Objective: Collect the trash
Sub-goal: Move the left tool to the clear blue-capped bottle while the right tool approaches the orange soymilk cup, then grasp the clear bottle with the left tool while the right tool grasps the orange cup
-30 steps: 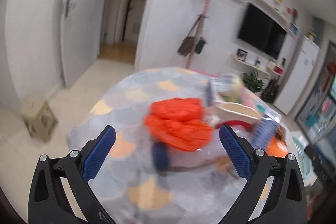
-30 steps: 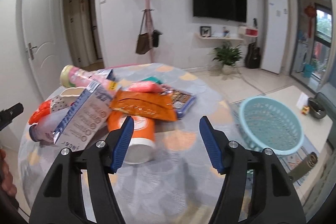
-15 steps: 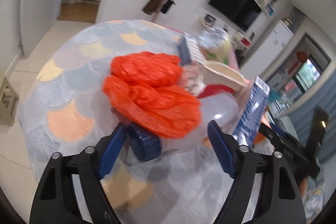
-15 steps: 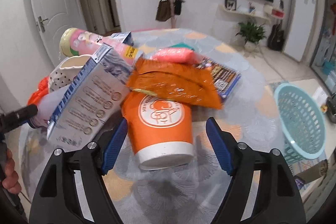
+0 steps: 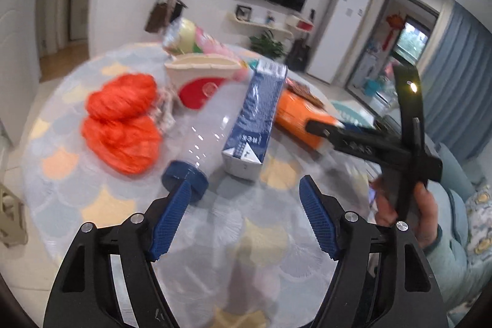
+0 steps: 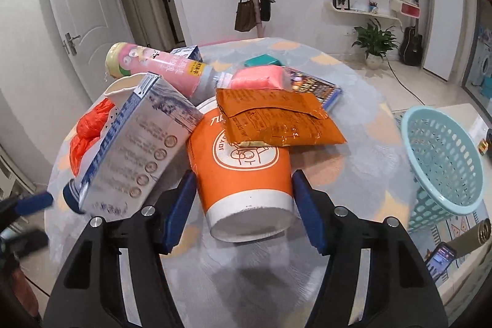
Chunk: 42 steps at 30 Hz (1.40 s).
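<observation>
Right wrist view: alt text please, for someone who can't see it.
The right tool is closing around an orange paper cup lying on its side on a round table, in a pile of trash: a grey carton, an orange foil packet and a pink tube. A light blue basket sits beyond the table's right edge.

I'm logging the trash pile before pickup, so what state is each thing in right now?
orange cup: lying on its side, between the closing right gripper jaws.
milk carton: tipped, leaning on the pile.
orange wrapper: torn open, draped on the cup.
clear bottle: lying down, blue cap on.
pink can: lying on its side.
basket: tilted, looks empty.
left gripper: open, holding nothing.
</observation>
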Each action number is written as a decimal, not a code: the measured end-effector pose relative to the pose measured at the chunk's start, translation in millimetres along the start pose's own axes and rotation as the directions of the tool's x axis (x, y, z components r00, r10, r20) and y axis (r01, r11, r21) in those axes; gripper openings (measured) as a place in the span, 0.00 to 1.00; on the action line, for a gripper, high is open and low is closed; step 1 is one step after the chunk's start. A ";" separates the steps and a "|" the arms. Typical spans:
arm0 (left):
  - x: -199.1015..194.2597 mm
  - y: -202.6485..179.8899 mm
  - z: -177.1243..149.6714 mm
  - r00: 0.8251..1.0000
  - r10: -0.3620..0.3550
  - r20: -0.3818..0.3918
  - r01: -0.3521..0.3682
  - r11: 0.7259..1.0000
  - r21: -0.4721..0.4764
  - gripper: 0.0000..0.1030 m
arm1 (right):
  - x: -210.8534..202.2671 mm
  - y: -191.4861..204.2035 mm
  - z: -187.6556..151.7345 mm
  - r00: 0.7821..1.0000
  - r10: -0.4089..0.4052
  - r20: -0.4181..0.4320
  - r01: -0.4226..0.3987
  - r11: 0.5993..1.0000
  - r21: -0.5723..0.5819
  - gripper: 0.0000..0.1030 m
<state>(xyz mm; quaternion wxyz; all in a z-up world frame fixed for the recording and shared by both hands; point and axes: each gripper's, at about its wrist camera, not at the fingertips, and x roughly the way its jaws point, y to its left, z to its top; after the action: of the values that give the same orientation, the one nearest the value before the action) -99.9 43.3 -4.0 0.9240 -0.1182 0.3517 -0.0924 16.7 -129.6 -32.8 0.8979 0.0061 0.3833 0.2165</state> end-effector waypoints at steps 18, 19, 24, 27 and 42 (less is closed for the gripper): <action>96.2 36.4 67.3 0.978 -0.060 -0.202 0.052 0.998 -0.043 0.73 | -12.5 -13.9 -4.8 0.999 0.036 -0.028 -0.038 0.998 -0.055 0.59; 100.2 35.1 69.3 0.978 -0.057 -0.200 0.051 0.998 -0.035 0.73 | -13.3 -14.4 -5.9 0.998 0.046 -0.036 -0.048 0.997 -0.064 0.59; 113.7 36.7 72.5 0.969 -0.109 -0.221 0.099 0.993 -0.057 0.73 | -9.2 -17.6 -2.9 0.995 0.081 -0.052 -0.083 0.996 -0.041 0.63; 113.5 38.7 66.5 0.958 -0.153 -0.243 0.139 0.988 -0.074 0.73 | 1.8 -24.5 1.4 0.991 0.112 -0.079 -0.111 0.994 0.009 0.65; 98.6 39.1 45.1 0.970 -0.186 -0.155 0.164 0.976 -0.146 0.36 | 6.4 -22.3 3.7 0.990 0.125 -0.060 -0.123 0.992 0.025 0.60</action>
<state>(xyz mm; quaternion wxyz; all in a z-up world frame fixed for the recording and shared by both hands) 6.4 62.6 -44.4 0.8695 -0.2015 0.4218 -0.1599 31.7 -146.7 -38.6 0.8703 0.0331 0.4119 0.2679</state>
